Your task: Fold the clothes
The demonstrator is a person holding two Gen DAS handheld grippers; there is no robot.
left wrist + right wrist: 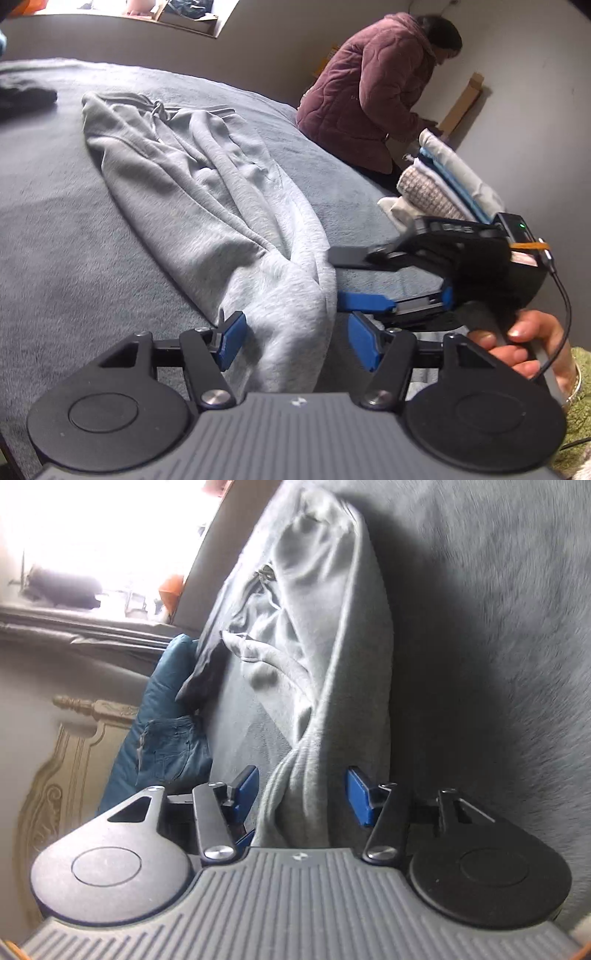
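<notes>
A dark garment [26, 98] lies at the far left edge of the grey blanket [74, 229], well left of the grey sweatpants [207, 206]. The sweatpants, taken here as the landmark, lie stretched along the blanket, waistband and drawstring at the far end, leg ends bunched at the near end.

The left gripper [297, 341] sits at that near end. Its jaws stand apart, with the bunched leg cloth running between the blue pads [231, 341]. The left pad touches the cloth's edge. The right pad stands clear of it, so the cloth is straddled rather than pinched.

Just right of the sweatpants' near end is the right gripper [341, 278], lying on its side with its fingers pointing at the cloth. In the left wrist view its tips are apart and reach the cloth's edge. A hand [528, 343] holds its handle. In the right wrist view this gripper [303, 794] has the leg cloth running up between its parted pads [356, 795]. Neither pad clearly presses on the cloth, and the view is blurred.

Right of the sweatpants and farther back stands a stack of folded clothes [443, 181] on the blanket's edge. Behind that stack, a person in a maroon quilted jacket [373, 96] bends toward the wall.

In the right wrist view, a blue garment [166, 716] lies beyond the sweatpants, next to a carved headboard [66, 749].
</notes>
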